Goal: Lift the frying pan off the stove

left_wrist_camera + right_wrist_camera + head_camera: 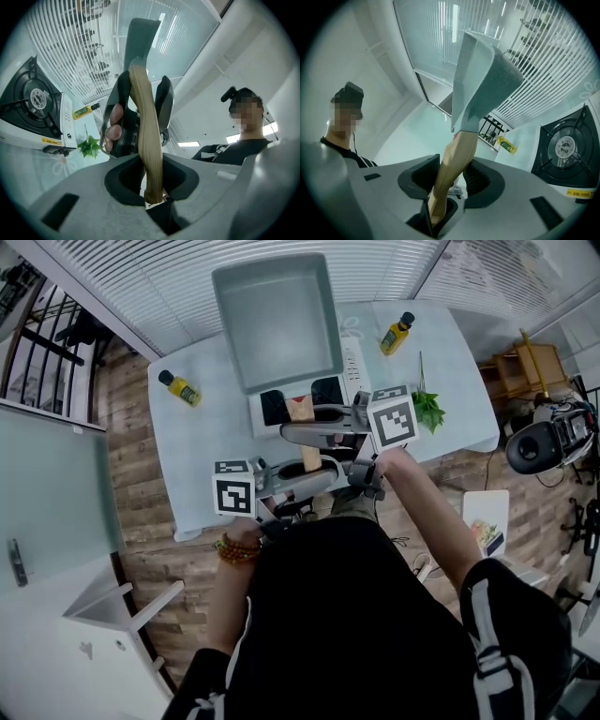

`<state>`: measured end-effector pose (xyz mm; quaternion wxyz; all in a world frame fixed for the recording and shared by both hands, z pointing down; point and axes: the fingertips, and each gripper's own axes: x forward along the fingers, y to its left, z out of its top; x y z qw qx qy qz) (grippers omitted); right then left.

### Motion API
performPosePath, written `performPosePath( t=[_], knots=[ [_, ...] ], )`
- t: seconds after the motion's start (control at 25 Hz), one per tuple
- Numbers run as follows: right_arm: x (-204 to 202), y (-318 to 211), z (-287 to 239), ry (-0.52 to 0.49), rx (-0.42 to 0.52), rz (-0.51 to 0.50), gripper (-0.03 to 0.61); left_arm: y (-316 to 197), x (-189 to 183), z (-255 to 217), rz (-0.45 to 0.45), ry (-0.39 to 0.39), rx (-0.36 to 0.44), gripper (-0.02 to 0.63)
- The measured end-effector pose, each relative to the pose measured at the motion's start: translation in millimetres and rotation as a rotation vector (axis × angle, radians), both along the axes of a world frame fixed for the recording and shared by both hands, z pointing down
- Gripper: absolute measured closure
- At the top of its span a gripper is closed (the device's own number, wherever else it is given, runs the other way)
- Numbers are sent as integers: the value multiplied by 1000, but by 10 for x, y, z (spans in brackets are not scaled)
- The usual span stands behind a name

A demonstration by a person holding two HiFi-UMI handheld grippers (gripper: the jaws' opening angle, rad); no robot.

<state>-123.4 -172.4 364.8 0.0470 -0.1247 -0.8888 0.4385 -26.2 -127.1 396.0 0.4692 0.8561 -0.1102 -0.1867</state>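
Observation:
A square grey frying pan (277,320) with a wooden handle (301,410) hangs in the air above the white gas stove (352,367) and hides most of it. Both grippers are shut on the handle. My right gripper (305,434) holds it nearer the pan, and my left gripper (319,479) holds its end. In the left gripper view the handle (147,140) runs up between the jaws of my left gripper (152,176), and the stove (33,108) stands bare at the left. The right gripper view shows my right gripper (445,187) clamped on the handle (454,164) below the pan (480,75).
Two yellow oil bottles (178,388) (397,333) stand on the pale table (450,362), one on each side of the stove. A green herb sprig (428,409) lies at the right. A person (243,136) stands right behind the grippers.

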Motion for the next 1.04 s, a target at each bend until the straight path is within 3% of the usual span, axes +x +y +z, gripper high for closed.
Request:
performPosePath(
  t=[1.04],
  knots=[
    [23,-18,14,17,14,25,434,0,5,23,14,-7,4,541]
  ],
)
